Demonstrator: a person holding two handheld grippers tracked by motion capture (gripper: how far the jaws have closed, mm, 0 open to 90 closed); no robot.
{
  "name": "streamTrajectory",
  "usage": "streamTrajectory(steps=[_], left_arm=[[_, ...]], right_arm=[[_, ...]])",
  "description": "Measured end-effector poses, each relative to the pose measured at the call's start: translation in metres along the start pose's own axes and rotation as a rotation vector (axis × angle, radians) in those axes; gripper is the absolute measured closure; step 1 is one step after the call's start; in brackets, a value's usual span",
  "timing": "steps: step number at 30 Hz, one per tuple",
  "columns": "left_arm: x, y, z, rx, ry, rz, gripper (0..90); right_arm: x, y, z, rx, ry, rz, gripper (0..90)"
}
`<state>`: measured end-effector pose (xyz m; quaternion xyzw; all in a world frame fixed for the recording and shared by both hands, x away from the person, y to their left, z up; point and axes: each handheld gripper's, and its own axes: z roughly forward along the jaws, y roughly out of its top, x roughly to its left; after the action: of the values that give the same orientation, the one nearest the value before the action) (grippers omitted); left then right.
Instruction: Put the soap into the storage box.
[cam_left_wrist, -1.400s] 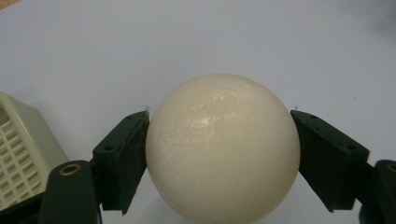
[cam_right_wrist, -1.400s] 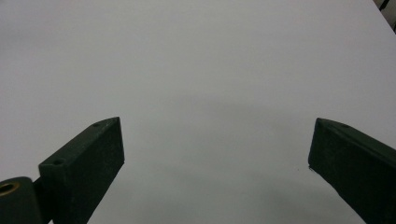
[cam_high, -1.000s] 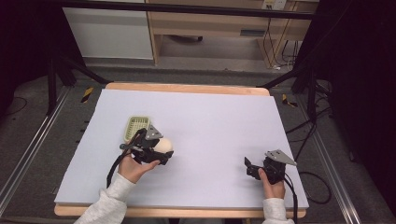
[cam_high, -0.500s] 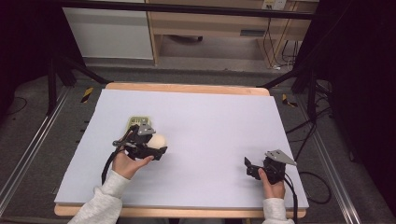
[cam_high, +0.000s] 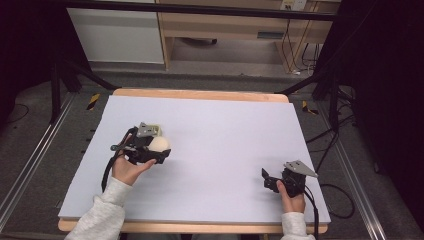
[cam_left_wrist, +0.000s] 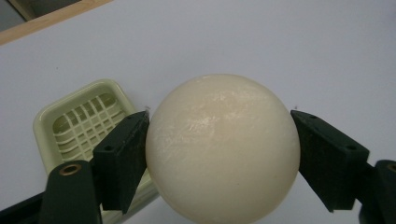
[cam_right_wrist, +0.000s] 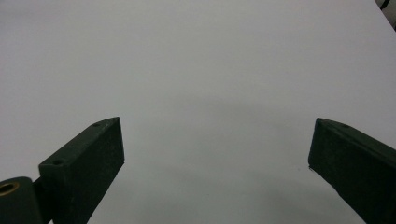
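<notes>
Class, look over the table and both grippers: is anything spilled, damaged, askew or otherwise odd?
Nothing stands out. The left gripper holds the cream ball squarely beside the green tray; the right gripper rests open.

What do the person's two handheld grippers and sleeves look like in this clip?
Both the left gripper and the right gripper are black, each with two blocky black jaws, a grey three-cornered plate on top and a trailing black cable. A brass-coloured ring sits near the jaw base. The sleeves are light grey, with ribbed cuffs.

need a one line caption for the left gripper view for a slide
Left gripper clamps a cream ball just above a pale green slotted tray.
</notes>
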<state>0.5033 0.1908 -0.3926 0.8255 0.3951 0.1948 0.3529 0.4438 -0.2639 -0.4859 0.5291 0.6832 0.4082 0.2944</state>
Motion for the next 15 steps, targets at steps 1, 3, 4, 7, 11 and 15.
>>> streamTrajectory(steps=[1, 3, 4, 7, 11, 15], left_arm=[[0.003, 0.001, 0.000, -0.003, 0.003, 0.000, 22.6], [0.004, 0.001, 0.001, -0.003, 0.007, -0.004, 22.6], [0.005, 0.001, 0.001, -0.003, 0.009, -0.007, 22.6], [0.008, 0.002, 0.003, -0.009, 0.018, -0.021, 22.6], [0.014, 0.003, 0.003, -0.010, 0.025, -0.030, 22.6], [0.018, 0.004, 0.004, -0.013, 0.032, -0.041, 22.6]], right_arm=[[0.000, 0.000, 0.000, 0.000, 0.000, 0.000, 3.9], [0.000, 0.000, 0.000, 0.000, 0.000, 0.000, 3.9], [0.000, 0.000, 0.000, 0.000, 0.000, 0.000, 3.9], [0.000, 0.000, 0.000, 0.000, 0.001, 0.000, 3.9], [0.000, 0.000, 0.000, 0.000, 0.000, 0.000, 3.9], [0.000, 0.000, 0.000, -0.001, 0.000, -0.001, 3.9]])
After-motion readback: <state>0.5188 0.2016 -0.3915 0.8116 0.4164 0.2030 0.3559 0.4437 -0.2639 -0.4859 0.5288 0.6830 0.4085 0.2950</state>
